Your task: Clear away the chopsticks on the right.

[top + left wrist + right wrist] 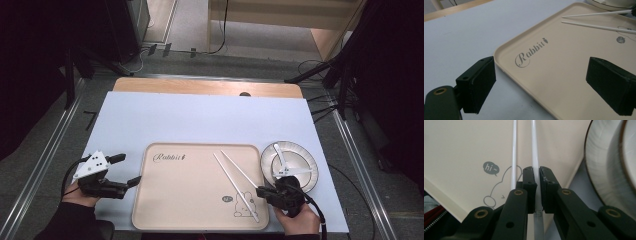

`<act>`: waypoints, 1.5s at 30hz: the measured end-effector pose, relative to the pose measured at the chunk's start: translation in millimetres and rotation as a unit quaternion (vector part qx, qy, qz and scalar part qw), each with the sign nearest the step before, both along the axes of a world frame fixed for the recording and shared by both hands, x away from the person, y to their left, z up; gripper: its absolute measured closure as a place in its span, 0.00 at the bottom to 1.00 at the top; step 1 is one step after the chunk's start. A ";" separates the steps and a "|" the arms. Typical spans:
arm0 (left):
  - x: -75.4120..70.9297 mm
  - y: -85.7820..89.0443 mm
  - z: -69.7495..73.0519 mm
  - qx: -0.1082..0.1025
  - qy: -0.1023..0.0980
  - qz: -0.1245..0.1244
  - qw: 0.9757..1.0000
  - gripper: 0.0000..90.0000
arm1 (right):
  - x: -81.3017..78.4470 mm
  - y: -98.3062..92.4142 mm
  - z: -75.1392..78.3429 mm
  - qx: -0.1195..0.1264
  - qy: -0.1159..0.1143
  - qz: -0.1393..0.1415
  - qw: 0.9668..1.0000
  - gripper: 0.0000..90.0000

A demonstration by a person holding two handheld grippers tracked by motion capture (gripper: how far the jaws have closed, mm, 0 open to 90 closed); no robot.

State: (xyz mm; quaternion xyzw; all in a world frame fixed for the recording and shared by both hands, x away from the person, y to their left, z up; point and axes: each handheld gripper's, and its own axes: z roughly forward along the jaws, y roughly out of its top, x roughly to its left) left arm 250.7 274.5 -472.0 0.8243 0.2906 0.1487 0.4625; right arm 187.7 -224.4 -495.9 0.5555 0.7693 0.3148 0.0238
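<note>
The right gripper (pixel 536 173) has its jaws clamped on one white chopstick (pixel 534 150), the pads pressing it from both sides near its lower end. That chopstick runs away from the jaws across the beige tray (pixel 190 200). The second chopstick (pixel 514 152) lies just beside the held one on its left, flat on the tray floor and free of the pads. In the high view the right gripper (pixel 272 194) sits at the tray's near right corner, with the held chopstick (pixel 239 169) slanting up and left from it toward the tray's far edge, and the other chopstick (pixel 235 186) roughly parallel to it, passing over the printed rabbit drawing.

Just right of the tray, touching or nearly touching its right rim, stands a white plate (pixel 300 155) with a white spoon (pixel 281 157) in it; the right gripper has little room on that side, since the plate's rim rises close beside the jaws in the right gripper view.

The left gripper (pixel 122 170) rests at the tray's left rim with its jaws wide apart and nothing between them; in the left gripper view one jaw hangs over the pale blue table cover (pixel 461 37) and the other over the tray (pixel 564 65), straddling the rim. The tray's middle and left part, around the "Rabbit" lettering, is bare. The blue cover beyond the tray's far edge is open as well.
</note>
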 end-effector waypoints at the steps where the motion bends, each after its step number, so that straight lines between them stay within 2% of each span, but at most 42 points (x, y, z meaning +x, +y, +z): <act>1: 0.0 0.0 0.0 0.000 0.001 0.000 1.000 0.10 | -0.1 0.9 -2.3 0.001 0.002 0.001 1.000 0.94; 11: 0.5 -0.6 -0.1 0.002 0.000 -0.002 1.000 0.10 | 0.4 16.1 -22.1 0.002 0.027 0.005 1.000 0.93; 17: 1.1 -0.8 -0.4 0.006 0.001 -0.003 1.000 0.10 | 2.5 18.2 -25.1 0.001 0.021 0.009 1.000 0.92; 20: 0.8 0.2 -0.2 0.003 0.001 0.000 1.000 0.10 | 3.6 17.9 -25.6 0.006 0.013 0.018 1.000 0.84; 23: 0.7 -0.1 -0.2 0.003 0.001 -0.001 1.000 0.10 | 3.7 17.1 -25.2 -0.002 0.001 0.018 1.000 0.80; 25: 0.5 -0.1 -0.5 0.003 0.001 -0.001 1.000 0.10 | 3.4 15.1 -22.3 0.005 -0.003 0.014 1.000 0.77; 29: 0.7 0.8 -0.7 0.004 0.002 0.000 1.000 0.10 | 4.5 10.1 -12.3 0.016 -0.028 0.019 0.999 0.69; 33: 0.4 0.6 -1.0 0.006 0.001 0.000 1.000 0.10 | 9.2 7.3 -4.0 0.021 -0.045 0.046 0.998 0.57; 36: 0.0 0.4 -1.0 0.005 0.002 0.001 1.000 0.10 | 12.9 3.8 2.8 0.024 -0.069 0.068 0.995 0.47; 39: 0.2 0.4 -1.2 0.006 0.003 0.001 1.000 0.10 | 19.7 -1.2 7.6 0.026 -0.065 0.084 0.994 0.40; 40: 0.4 0.4 -1.2 0.006 0.003 0.001 1.000 0.10 | 22.4 -4.0 9.1 0.032 -0.061 0.094 0.993 0.39; 42: 0.6 0.2 -1.2 0.006 0.003 -0.002 1.000 0.10 | 25.3 -7.9 12.4 0.045 -0.060 0.094 0.993 0.37; 44: 0.4 -0.8 -1.3 0.004 0.004 -0.004 1.000 0.10 | 27.7 -11.9 18.2 0.052 -0.067 0.104 0.991 0.35; 45: 0.6 -1.2 -1.6 0.005 0.004 -0.005 1.000 0.10 | 28.8 -13.8 21.1 0.048 -0.074 0.114 0.990 0.35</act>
